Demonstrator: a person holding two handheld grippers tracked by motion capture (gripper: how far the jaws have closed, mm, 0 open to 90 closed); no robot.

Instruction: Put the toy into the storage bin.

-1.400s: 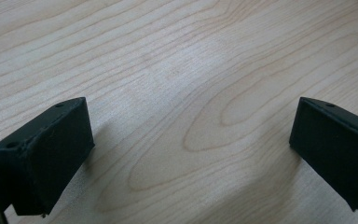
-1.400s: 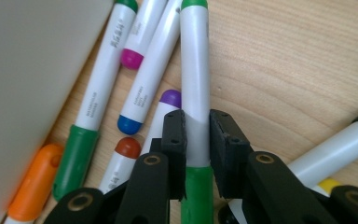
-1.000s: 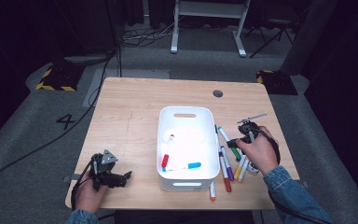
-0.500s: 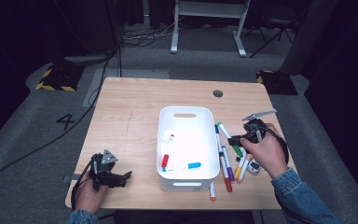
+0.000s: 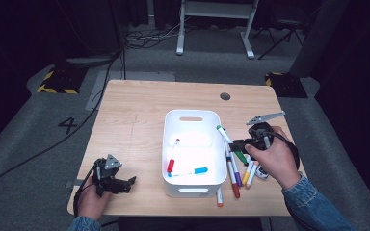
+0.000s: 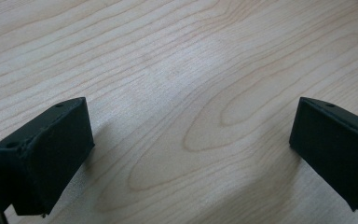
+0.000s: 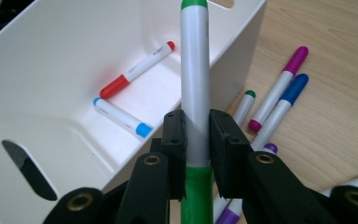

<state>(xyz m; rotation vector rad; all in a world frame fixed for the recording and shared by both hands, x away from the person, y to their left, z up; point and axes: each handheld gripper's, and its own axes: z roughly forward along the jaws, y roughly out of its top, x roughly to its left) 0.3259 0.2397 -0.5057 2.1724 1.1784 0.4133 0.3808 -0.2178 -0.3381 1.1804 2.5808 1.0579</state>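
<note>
A: Where is the green marker (image 7: 195, 88) sitting right now?

B: The right gripper (image 7: 196, 135) is clamping it around the barrel, jaws pressing on both sides. It is hanging in the air just off the bin's (image 5: 192, 119) right wall, its tip leaning toward the rim.

A: So how far is the sorting getting?

B: I'm judging it as early. Two markers are lying in the bin, a red one (image 7: 137, 69) and a blue one (image 7: 121, 117), both on the floor toward its near end. The green one is looking like the third.

A: And what is waiting?

B: A loose bunch of markers (image 5: 237, 169) is lying on the table (image 5: 135, 110) to the right of the bin, purple, blue, orange and others I can't tell apart. One more, orange-tipped (image 5: 219, 197), is lying by the bin's near right corner.

A: Is the other hand doing anything?

B: The left gripper (image 6: 186, 154) is resting at the near left corner of the table, jaws spread wide, nothing between them but bare wood.
</note>
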